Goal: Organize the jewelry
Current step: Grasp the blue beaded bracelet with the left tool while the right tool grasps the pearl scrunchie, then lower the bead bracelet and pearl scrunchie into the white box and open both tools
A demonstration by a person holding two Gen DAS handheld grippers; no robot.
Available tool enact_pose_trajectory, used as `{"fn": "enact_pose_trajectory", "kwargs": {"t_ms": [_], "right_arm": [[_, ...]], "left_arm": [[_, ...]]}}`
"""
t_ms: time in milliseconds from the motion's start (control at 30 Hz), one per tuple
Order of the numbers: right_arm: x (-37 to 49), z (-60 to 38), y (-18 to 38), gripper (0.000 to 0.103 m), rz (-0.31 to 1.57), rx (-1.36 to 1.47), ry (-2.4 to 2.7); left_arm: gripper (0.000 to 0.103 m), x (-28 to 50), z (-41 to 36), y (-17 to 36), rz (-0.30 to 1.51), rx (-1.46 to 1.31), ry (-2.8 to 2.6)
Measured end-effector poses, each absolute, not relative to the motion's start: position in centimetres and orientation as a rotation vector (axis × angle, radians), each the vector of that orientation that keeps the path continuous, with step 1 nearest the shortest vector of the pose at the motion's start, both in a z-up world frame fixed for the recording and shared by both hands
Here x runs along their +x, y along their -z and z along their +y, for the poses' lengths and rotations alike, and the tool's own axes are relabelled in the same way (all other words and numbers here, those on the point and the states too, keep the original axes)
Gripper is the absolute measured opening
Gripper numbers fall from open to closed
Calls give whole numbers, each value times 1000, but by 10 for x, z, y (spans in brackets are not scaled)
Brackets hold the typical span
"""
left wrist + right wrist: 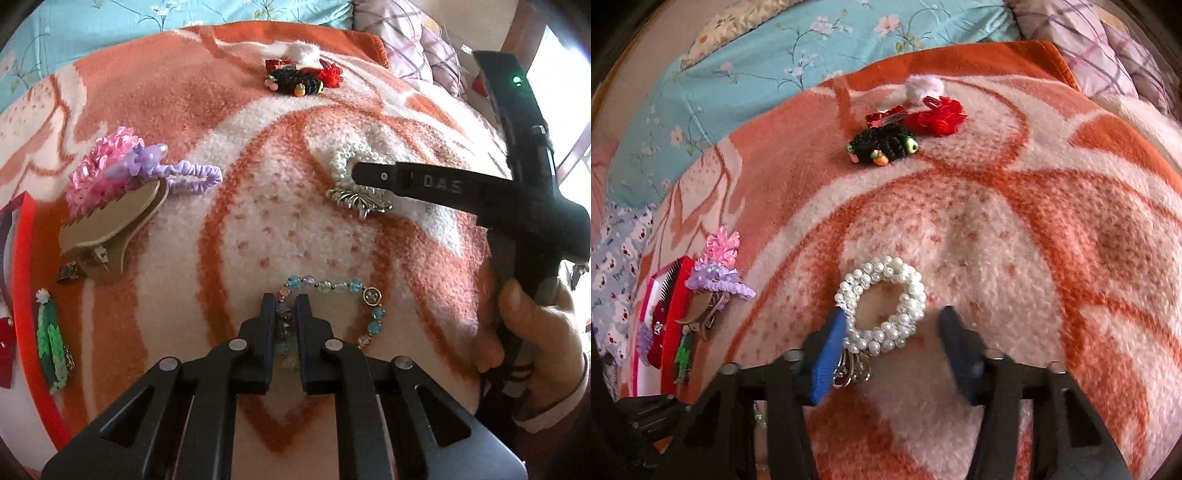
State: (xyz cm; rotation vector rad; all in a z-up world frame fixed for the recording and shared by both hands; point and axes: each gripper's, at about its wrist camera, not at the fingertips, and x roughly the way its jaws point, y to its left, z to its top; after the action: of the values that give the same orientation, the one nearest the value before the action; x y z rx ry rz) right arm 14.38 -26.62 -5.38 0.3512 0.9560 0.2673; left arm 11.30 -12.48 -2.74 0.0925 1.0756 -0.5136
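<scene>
A: What has the left gripper (pixel 287 306) got?

B: It is clenched on the blue bead bracelet (pixel 373 310). One side of the loop runs up between the fingers; the rest curls off to the right on the orange and white blanket (pixel 258 206).

A: And the right gripper (pixel 892 325)?

B: Its jaws stand apart around the pearl bracelet (pixel 882 302). The left pad touches the ring's edge beside a silver charm (pixel 849 369); the right pad is clear of it. No grip shows.

A: Any container?

B: A red box (pixel 670 332) lies at the blanket's left edge. A black comb (pixel 670 280) and a red piece rest in it, not clear enough to name.

A: Which way does the pearl bracelet point?

B: It lies flat as a ring, charm end toward the gripper. Beyond lie a brown claw clip (pixel 110 229), a purple scrunchie (pixel 195 179) and a pink flower (pixel 103 162).
</scene>
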Motion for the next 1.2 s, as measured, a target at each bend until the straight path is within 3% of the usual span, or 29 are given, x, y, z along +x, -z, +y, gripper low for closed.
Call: {"fn": "enact_pose_trajectory", "kwargs": {"t_ms": [33,1200], "right_arm": [[144,-266,55,14,958,356,-273],[73,-166,-50,14,778,293,-642]], "left_arm": [[8,113,-123,27,1075,82,514],[7,77,28,-52,873,-181,267]]}}
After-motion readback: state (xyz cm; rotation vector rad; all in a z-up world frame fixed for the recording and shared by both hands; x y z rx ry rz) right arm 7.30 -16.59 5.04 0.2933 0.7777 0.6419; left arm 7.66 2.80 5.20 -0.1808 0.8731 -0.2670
